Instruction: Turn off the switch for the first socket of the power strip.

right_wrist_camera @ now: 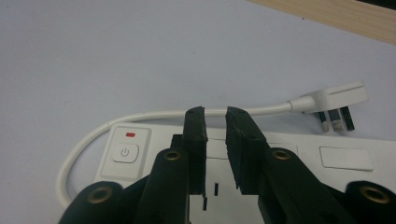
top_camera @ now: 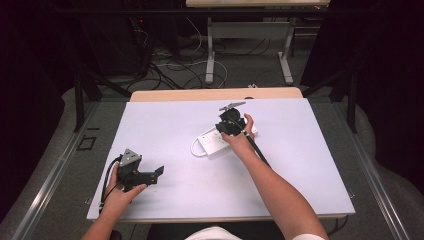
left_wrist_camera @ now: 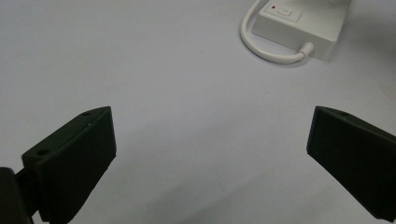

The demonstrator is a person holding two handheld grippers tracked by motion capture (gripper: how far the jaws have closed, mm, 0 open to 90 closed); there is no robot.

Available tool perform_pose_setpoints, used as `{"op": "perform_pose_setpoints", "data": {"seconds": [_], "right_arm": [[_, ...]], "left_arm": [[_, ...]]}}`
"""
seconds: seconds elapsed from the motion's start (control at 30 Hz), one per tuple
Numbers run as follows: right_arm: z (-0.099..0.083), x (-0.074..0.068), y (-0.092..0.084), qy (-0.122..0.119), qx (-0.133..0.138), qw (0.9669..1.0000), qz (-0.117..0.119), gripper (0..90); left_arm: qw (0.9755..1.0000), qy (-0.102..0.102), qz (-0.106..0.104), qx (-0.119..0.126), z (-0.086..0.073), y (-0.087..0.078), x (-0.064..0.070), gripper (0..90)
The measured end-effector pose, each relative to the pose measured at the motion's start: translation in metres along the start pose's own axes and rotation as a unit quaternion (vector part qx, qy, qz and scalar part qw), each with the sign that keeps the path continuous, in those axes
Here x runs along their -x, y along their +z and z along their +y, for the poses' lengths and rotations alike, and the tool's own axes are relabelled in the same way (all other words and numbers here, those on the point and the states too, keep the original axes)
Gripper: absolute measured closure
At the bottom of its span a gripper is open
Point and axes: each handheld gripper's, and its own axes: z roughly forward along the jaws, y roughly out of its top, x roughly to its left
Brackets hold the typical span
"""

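A person sits at a table (top_camera: 165, 95) with a big white sheet (top_camera: 165, 130) on top and holds a black gripper in each hand. The left gripper (top_camera: 159, 172) sits low near the front left part of the sheet, held by the left hand (top_camera: 120, 192). In the left gripper view its two jaws stand wide apart, with just bare white sheet between them. Nothing is in them. A white power strip (top_camera: 212, 142) lies near the middle of the sheet, well apart from the left gripper. The right gripper (right_wrist_camera: 215, 135) is right over the power strip, held by the right hand (top_camera: 240, 135). In the right gripper view its jaws are close together with only a thin gap between them, and they hang over the top of the strip. It is hard to tell if they touch it. On the strip there is a round power button (right_wrist_camera: 124, 152) with a small red light (right_wrist_camera: 130, 135) above it. A white cord (right_wrist_camera: 154, 115) loops out from that end and runs behind the strip to a white plug (right_wrist_camera: 334, 100), which lies flat on the sheet with its pins (right_wrist_camera: 335, 119) showing
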Motion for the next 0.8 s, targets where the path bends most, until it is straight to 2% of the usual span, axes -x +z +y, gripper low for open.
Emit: {"op": "perform_pose_setpoints", "data": {"seconds": [0.43, 0.73, 0.8], "right_arm": [[0.001, -0.011, -0.016, -0.017, 0.014, 0.9997, 0.012, 68.7], [0.002, -0.02, -0.029, -0.026, 0.026, 0.9991, 0.02, 57.4], [0.002, -0.021, -0.032, -0.026, 0.025, 0.9991, 0.023, 55.2]], "left_arm": [[1.0, -0.002, -0.003, -0.004, 0.0, -0.001, 0.0, 1.2], [1.0, -0.004, -0.001, 0.002, 0.0, 0.0, 0.0, 1.2], [1.0, -0.002, -0.003, -0.004, 0.0, -0.001, 0.0, 1.2]]}}
